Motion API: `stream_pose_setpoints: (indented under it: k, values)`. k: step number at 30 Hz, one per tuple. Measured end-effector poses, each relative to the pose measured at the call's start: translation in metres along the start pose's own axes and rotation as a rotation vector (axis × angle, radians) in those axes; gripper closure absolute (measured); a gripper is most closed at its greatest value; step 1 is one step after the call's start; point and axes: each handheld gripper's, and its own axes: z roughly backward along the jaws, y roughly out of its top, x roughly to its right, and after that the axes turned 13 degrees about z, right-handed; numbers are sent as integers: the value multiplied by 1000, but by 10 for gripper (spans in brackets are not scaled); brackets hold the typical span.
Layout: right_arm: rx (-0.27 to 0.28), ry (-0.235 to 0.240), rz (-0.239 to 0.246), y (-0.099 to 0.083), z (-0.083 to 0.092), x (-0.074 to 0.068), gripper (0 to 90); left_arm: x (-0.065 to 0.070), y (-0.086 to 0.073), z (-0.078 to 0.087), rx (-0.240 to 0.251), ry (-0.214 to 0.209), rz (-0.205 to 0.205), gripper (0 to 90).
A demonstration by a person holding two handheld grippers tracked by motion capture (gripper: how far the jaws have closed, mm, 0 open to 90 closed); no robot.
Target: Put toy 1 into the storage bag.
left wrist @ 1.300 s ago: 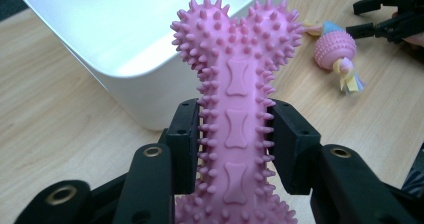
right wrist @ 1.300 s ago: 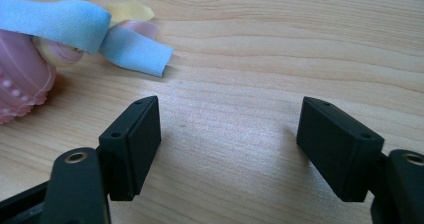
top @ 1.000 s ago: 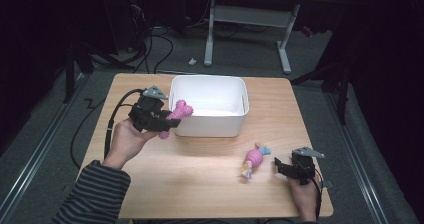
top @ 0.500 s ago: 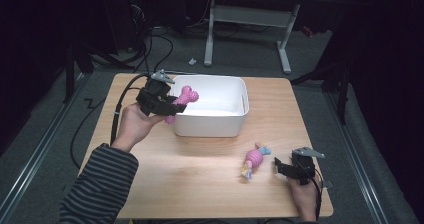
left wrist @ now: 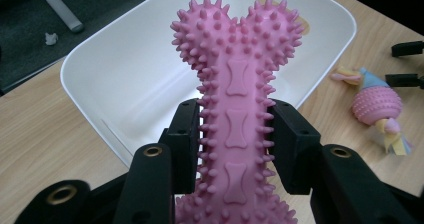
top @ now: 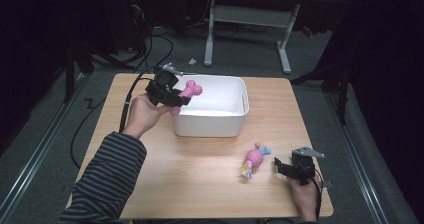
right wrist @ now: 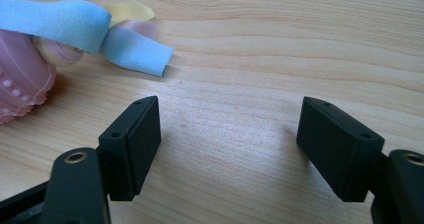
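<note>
Over white bin, left gripper raised, clamping bone.

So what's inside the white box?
The white box looks empty: just bare white floor. The pink bone toy, held by the left tool, hangs over its rim and hides part of the bottom.

Pink spiked bone: lower end cut off by frame edge, shaft sides hidden behind jaws. Ball toy: cropped at left edge.
</note>
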Motion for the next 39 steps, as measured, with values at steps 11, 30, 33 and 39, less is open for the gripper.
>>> stream_pose_setpoints:
  k: [11, 30, 33, 39]
  values:
    - [1, 1, 1, 0, 0, 0, 258, -8, 10, -28, -26, 7, -4, 588]
    - [2, 2, 0, 0, 0, 0, 257, -18, 10, -58, -61, 34, 2, 584]
    - [2, 3, 1, 0, 0, 0, 258, -19, 10, -62, -73, 47, -3, 583]
    - [2, 3, 2, 0, 0, 0, 258, -23, 4, -68, -95, 49, 9, 581]
